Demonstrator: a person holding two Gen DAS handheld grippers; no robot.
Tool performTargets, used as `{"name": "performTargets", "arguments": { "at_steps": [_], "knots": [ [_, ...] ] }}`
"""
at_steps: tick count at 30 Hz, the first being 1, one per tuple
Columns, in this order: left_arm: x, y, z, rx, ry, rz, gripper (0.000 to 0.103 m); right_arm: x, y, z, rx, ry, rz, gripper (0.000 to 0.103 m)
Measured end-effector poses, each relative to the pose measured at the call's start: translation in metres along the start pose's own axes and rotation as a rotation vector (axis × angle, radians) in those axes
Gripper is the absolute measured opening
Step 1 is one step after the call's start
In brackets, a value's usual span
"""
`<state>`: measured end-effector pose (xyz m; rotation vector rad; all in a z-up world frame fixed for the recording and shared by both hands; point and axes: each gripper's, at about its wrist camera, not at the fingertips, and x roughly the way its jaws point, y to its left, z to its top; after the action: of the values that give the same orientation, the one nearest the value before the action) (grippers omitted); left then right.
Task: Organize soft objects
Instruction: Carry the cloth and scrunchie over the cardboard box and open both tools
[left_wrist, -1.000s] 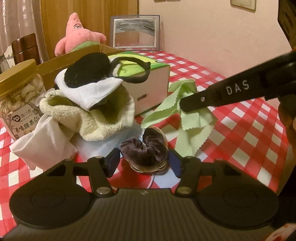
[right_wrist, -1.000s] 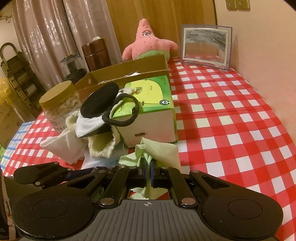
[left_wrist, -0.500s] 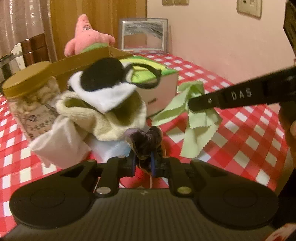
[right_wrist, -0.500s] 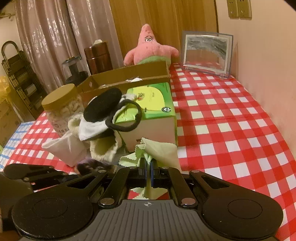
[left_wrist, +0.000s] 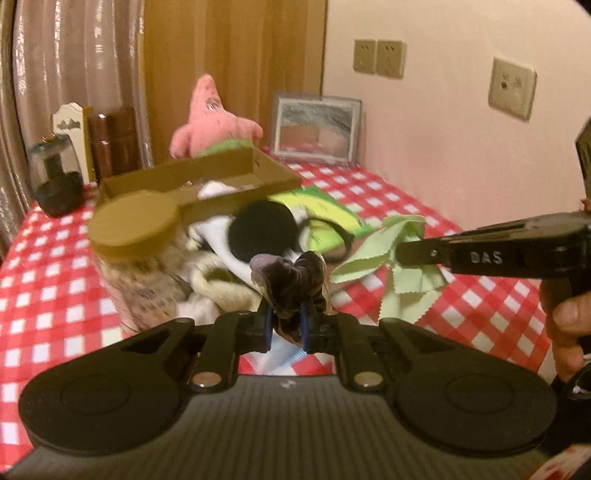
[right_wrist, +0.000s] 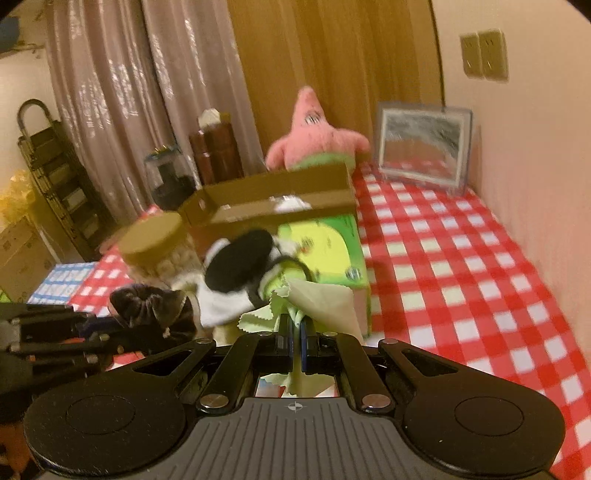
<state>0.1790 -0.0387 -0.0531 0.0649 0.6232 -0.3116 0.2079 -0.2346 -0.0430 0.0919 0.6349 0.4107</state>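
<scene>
Two soft things are off the table now: the scrunchie (left_wrist: 291, 275) sits clamped in the left claw (left_wrist: 285, 328), and the green cloth (left_wrist: 397, 266) hangs pinched in the right claw (right_wrist: 295, 339). A second ago the left claw stood wide around the scrunchie on the checked table (left_wrist: 480, 314); since then it has closed on it and lifted it clear, and the cloth has risen too. I judge both pickups done, with the carry to the cardboard box (left_wrist: 207, 181) next. Behind them the heap of pale cloths (left_wrist: 221, 288), the black pad (left_wrist: 262, 230), the jar (left_wrist: 136, 240) and the tissue box (right_wrist: 325, 254) remain. The left view shows a hand (left_wrist: 569, 325) on the right tool and the cloth's full drape; the right view shows its pads shut on the cloth, and the box already holds something white
</scene>
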Motion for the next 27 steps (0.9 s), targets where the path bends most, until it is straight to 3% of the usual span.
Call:
{"name": "performTargets", "arguments": {
  "at_steps": [12,20,27],
  "knots": [
    [-0.011,0.087,0.094,-0.066,-0.047,0.059,0.013,0.007,0.004,0.099,-0.068,-0.099,0.072,0.004],
    [0.037,0.141,0.144,-0.043,-0.021,0.105,0.013,0.070,-0.003,0.166,-0.084,-0.108,0.105,0.004],
    [0.093,0.178,0.158,-0.048,0.025,0.133,0.013,0.135,0.000,0.199,-0.072,-0.099,0.146,0.004]
  ]
}}
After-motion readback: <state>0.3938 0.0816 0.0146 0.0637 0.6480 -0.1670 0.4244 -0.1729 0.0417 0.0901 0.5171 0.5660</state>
